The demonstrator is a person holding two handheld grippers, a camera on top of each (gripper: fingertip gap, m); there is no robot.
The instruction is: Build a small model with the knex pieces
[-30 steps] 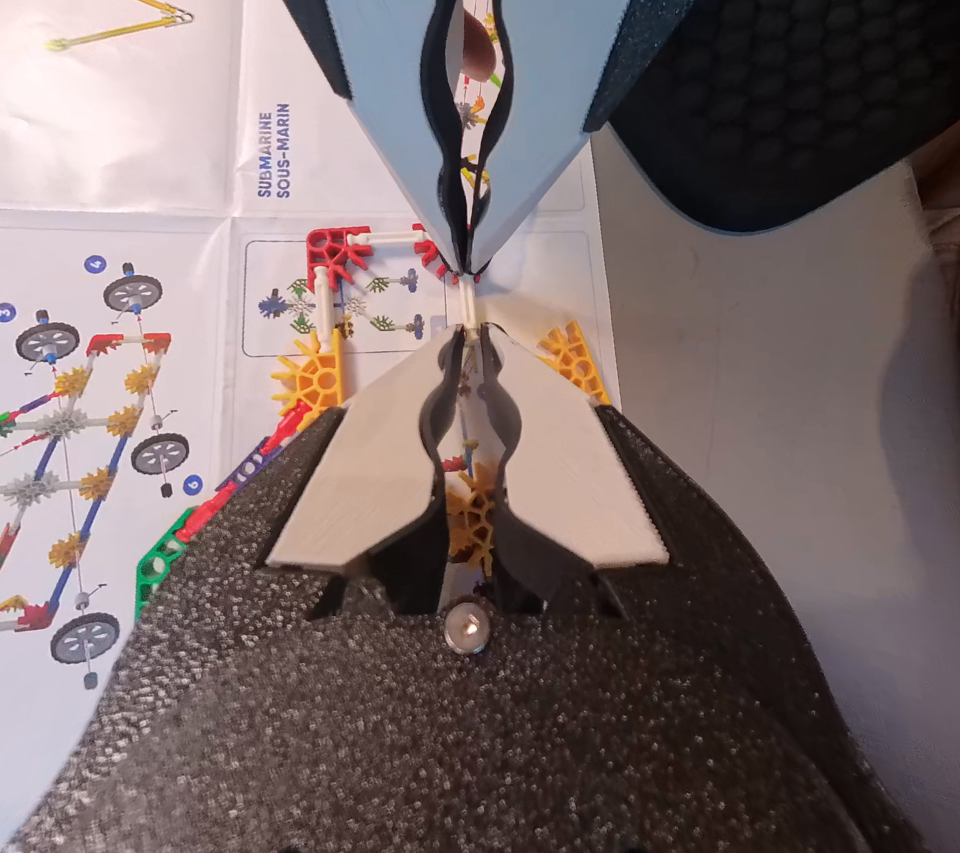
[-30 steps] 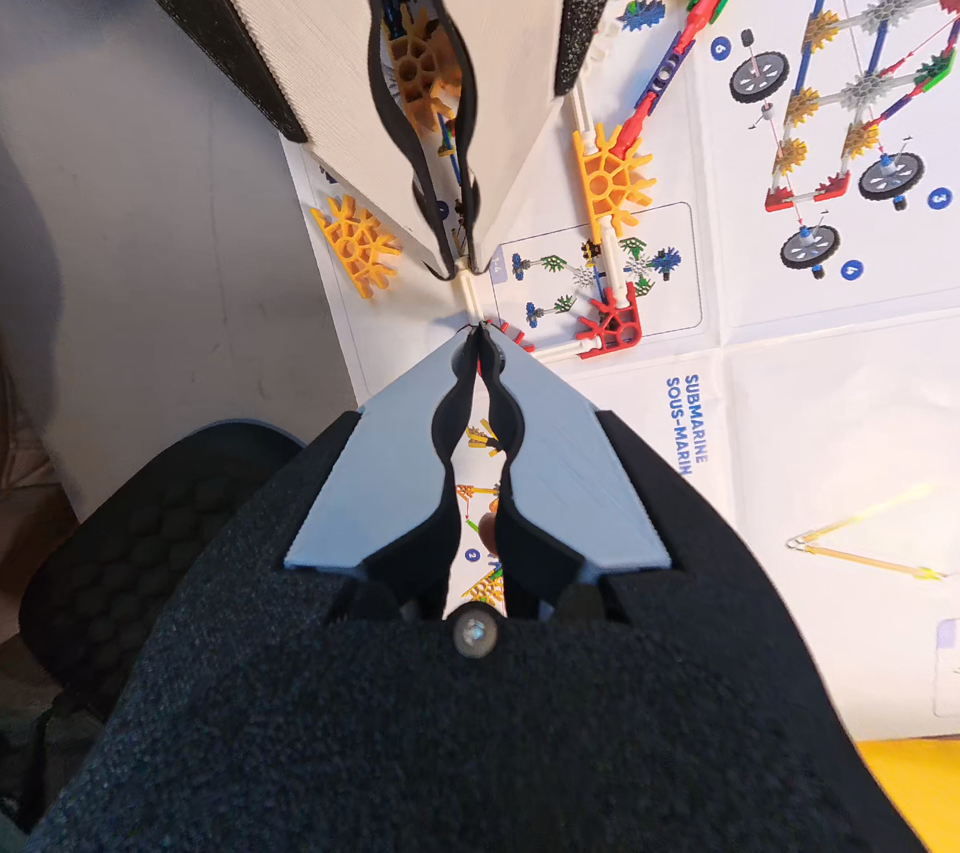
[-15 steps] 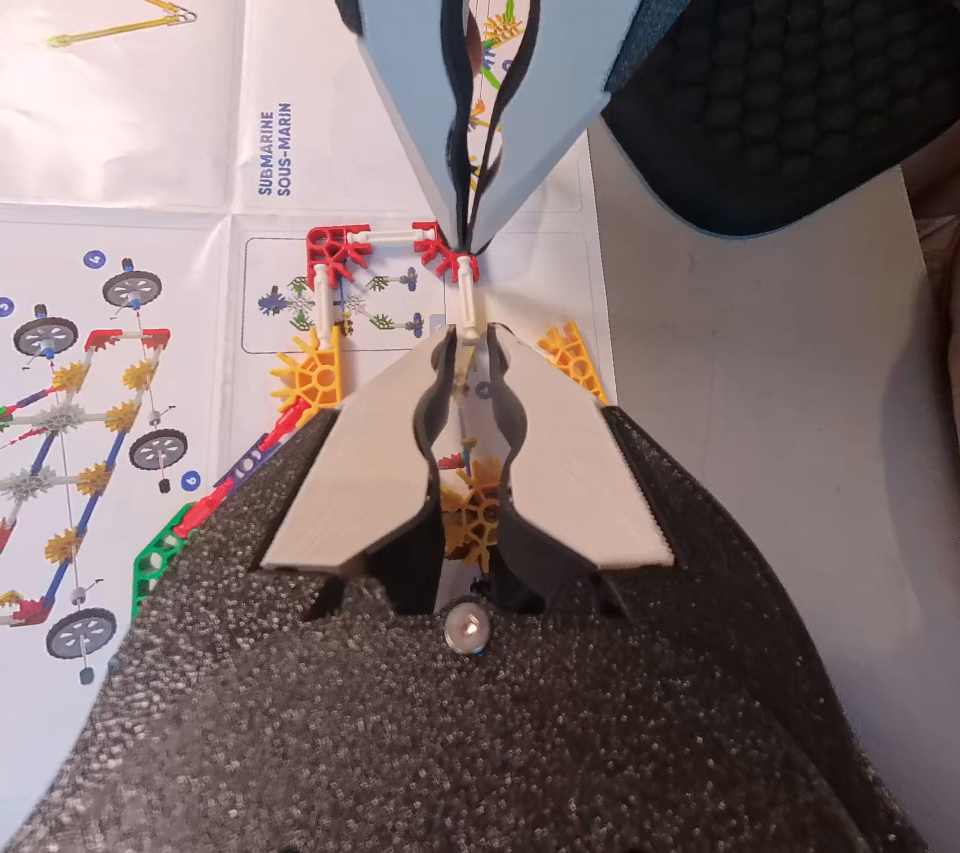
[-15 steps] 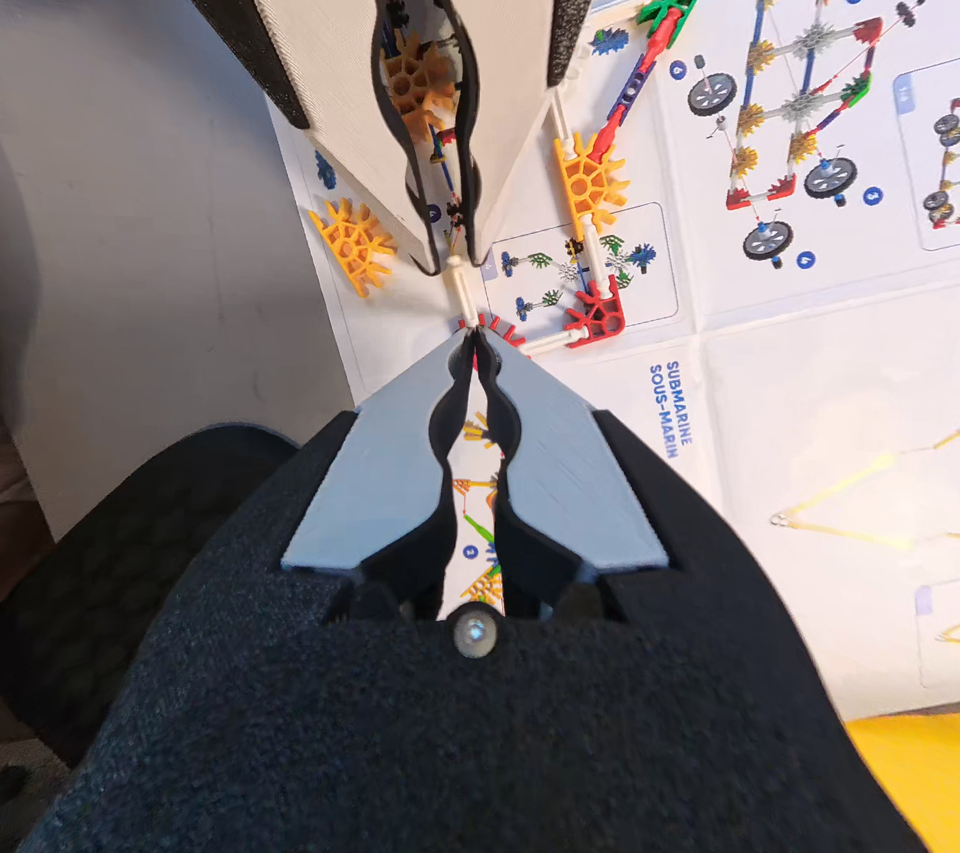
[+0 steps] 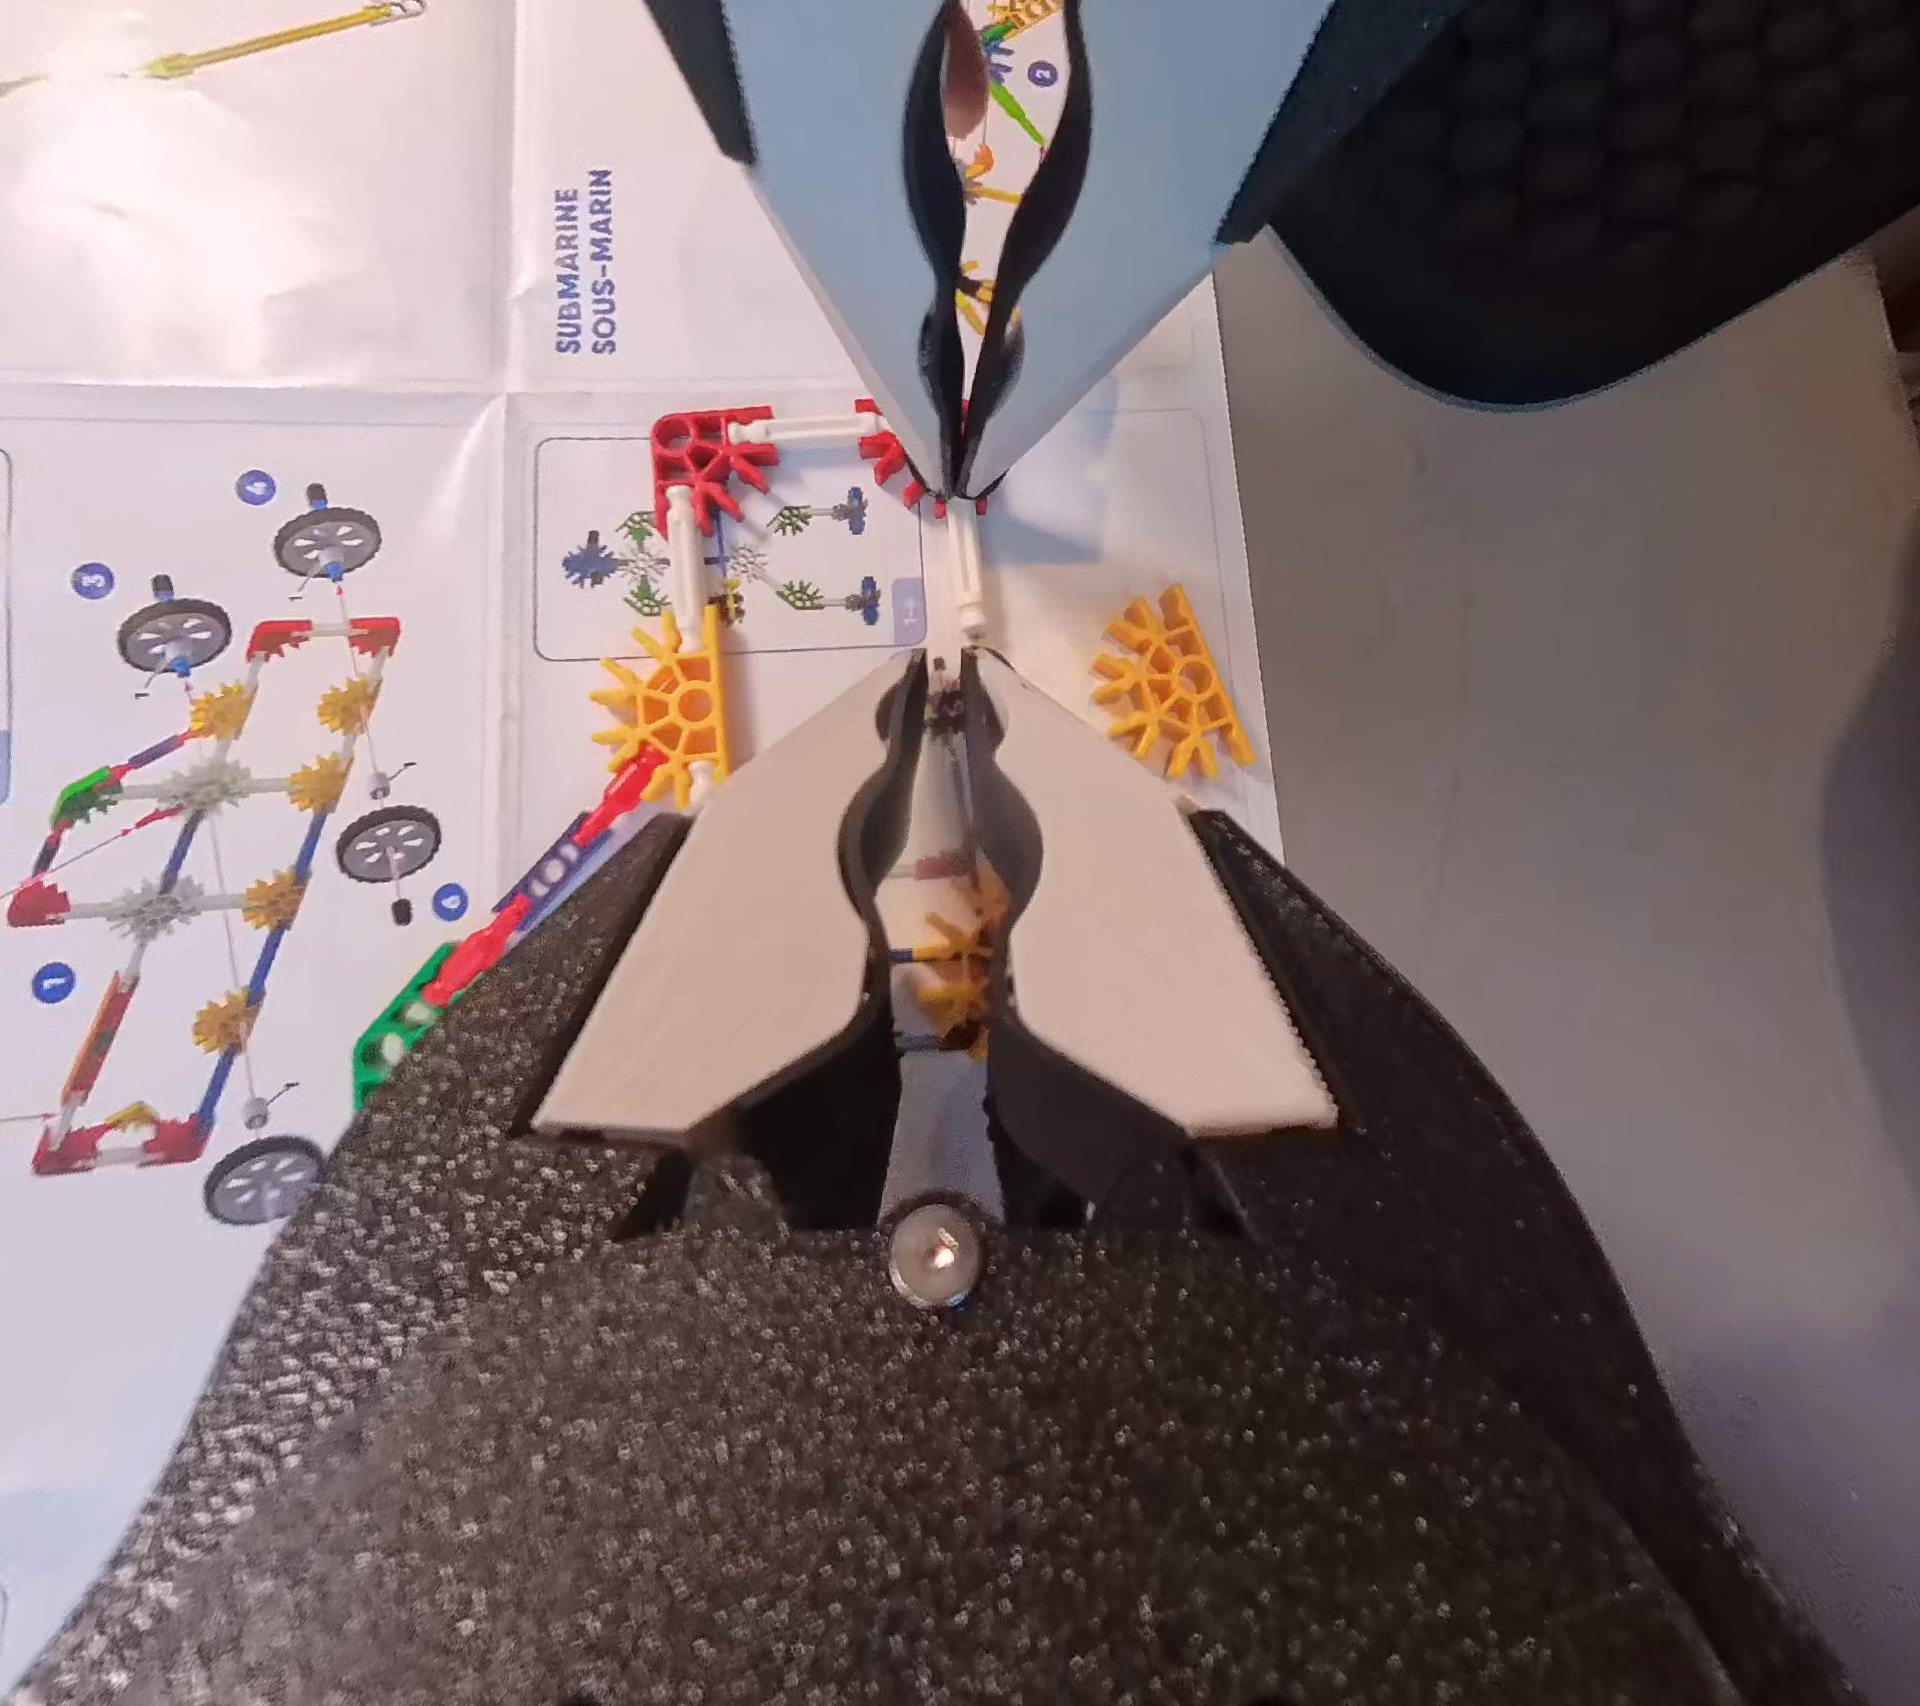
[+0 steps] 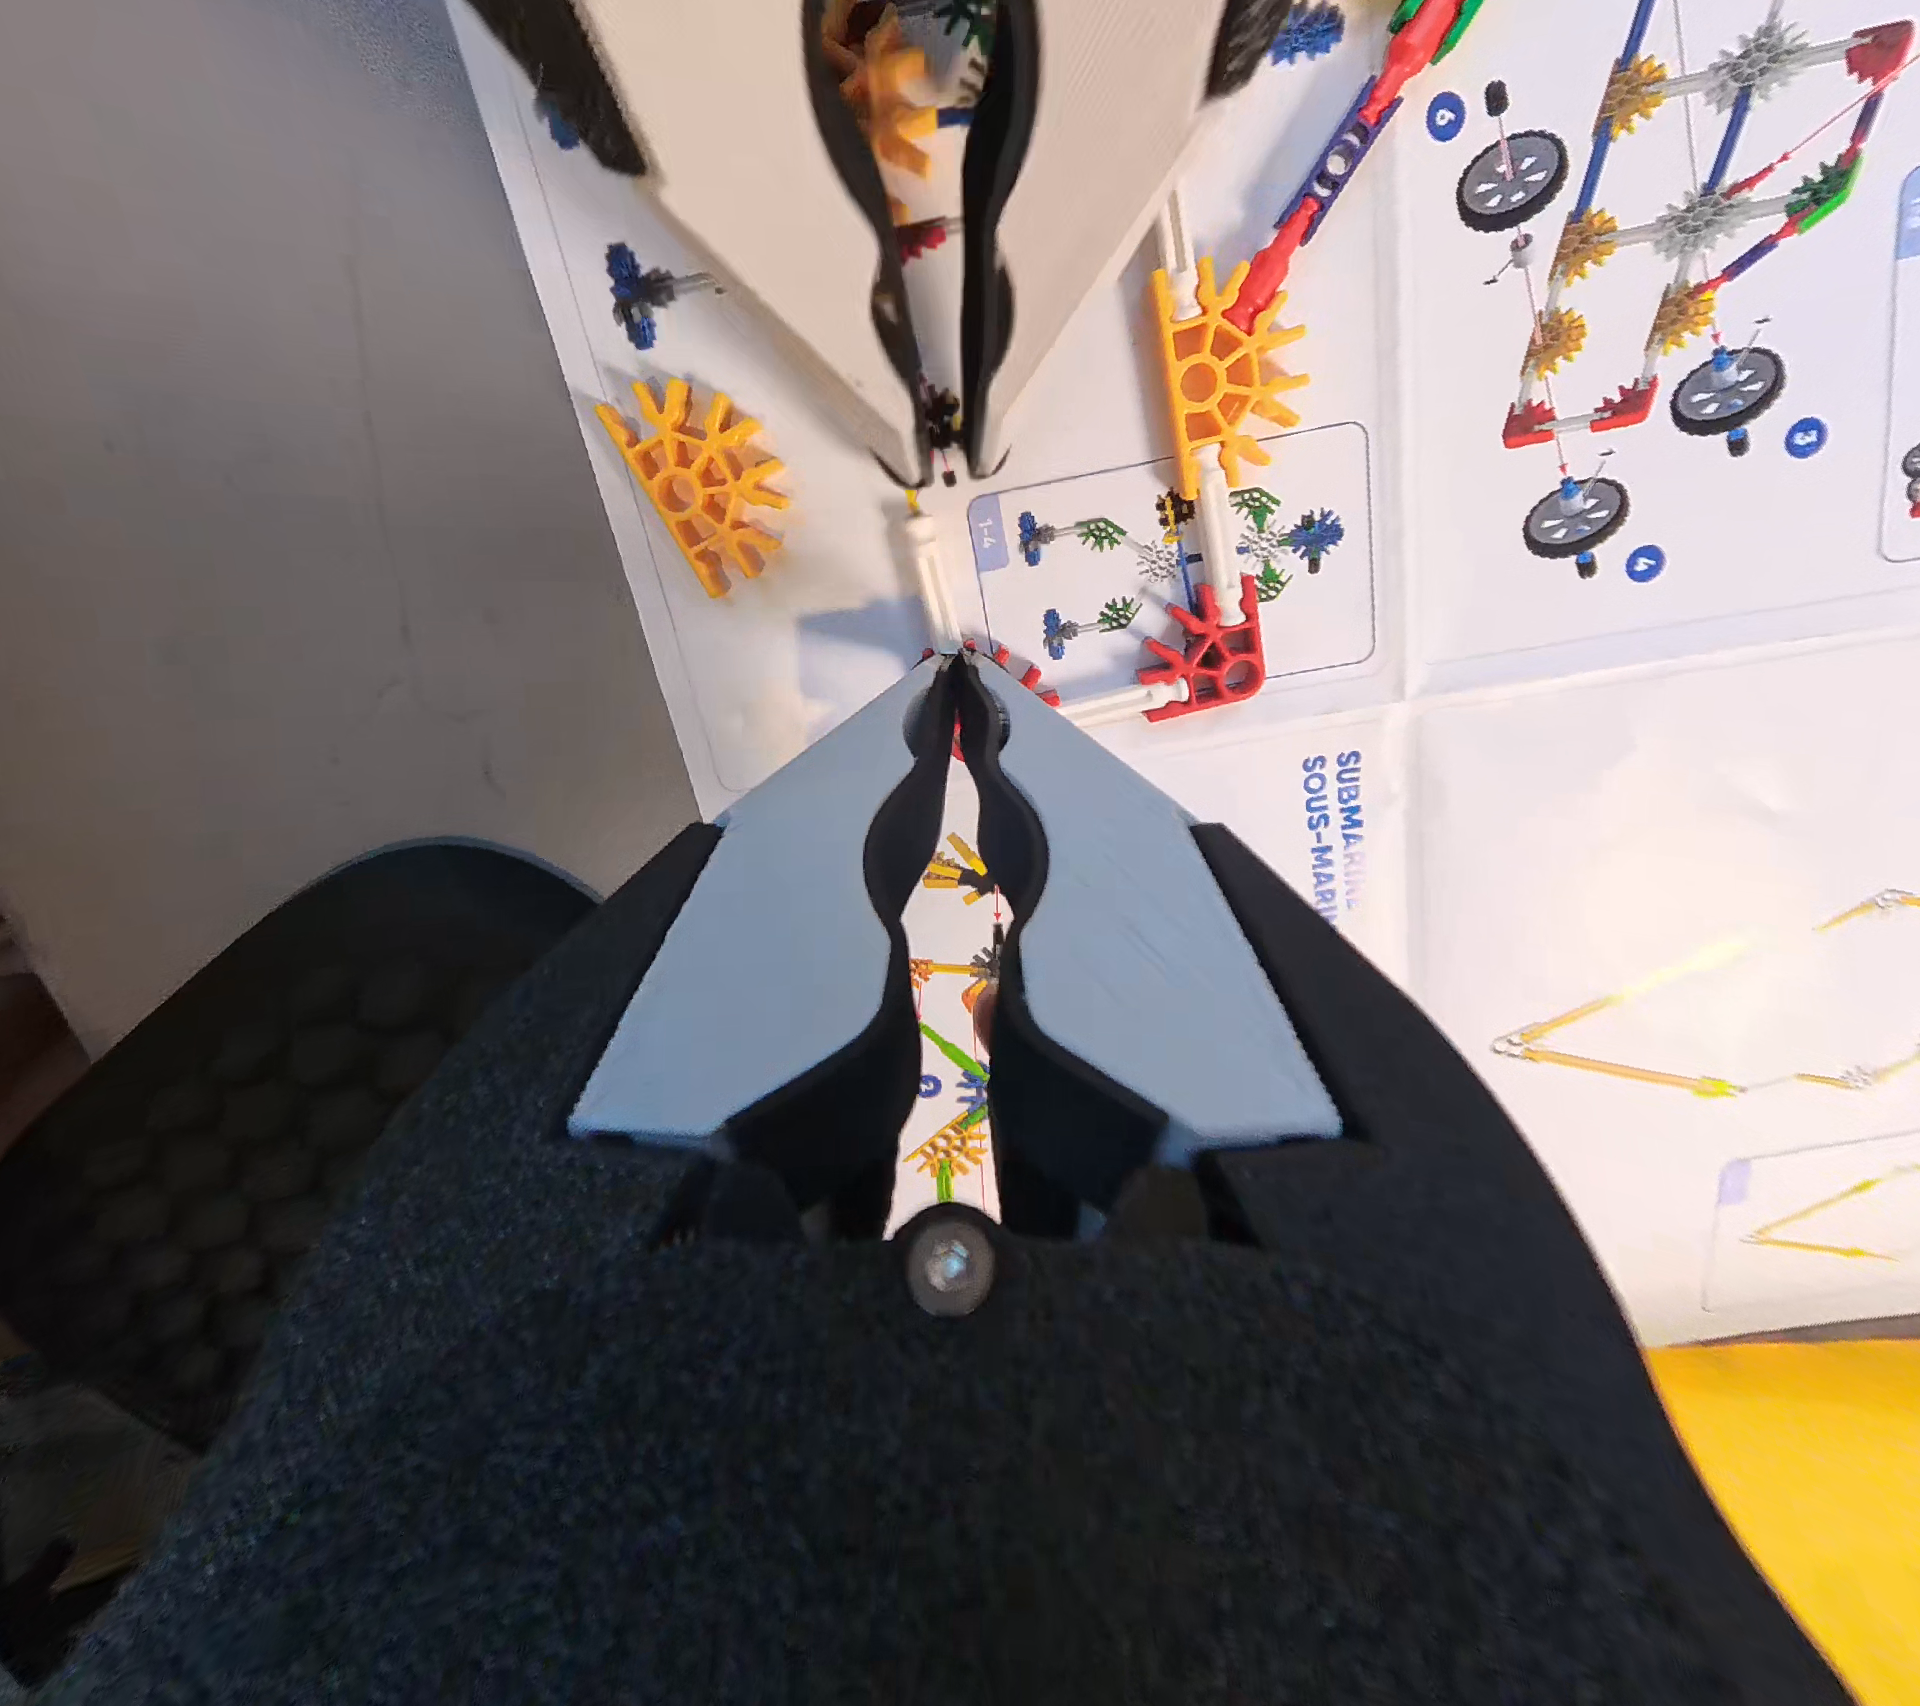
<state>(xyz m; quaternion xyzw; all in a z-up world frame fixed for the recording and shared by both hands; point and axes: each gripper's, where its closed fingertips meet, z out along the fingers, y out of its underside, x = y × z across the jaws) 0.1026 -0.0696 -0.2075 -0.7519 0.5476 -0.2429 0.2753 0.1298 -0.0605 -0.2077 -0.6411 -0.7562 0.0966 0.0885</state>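
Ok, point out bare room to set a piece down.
Bare table right of the sheet, between the cushion and the left gripper. In the left wrist view, the sheet's top-left panel holds no parts either. Crowded: the sheet's right edge, where the right gripper pinches a red connector, with the white rod and yellow connectors close by.

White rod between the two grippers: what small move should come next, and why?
Probably swing the left gripper to the loose yellow connector: its jaws stand slightly apart, off the white rod, whose free end is bare while the right gripper pinches the red connector.
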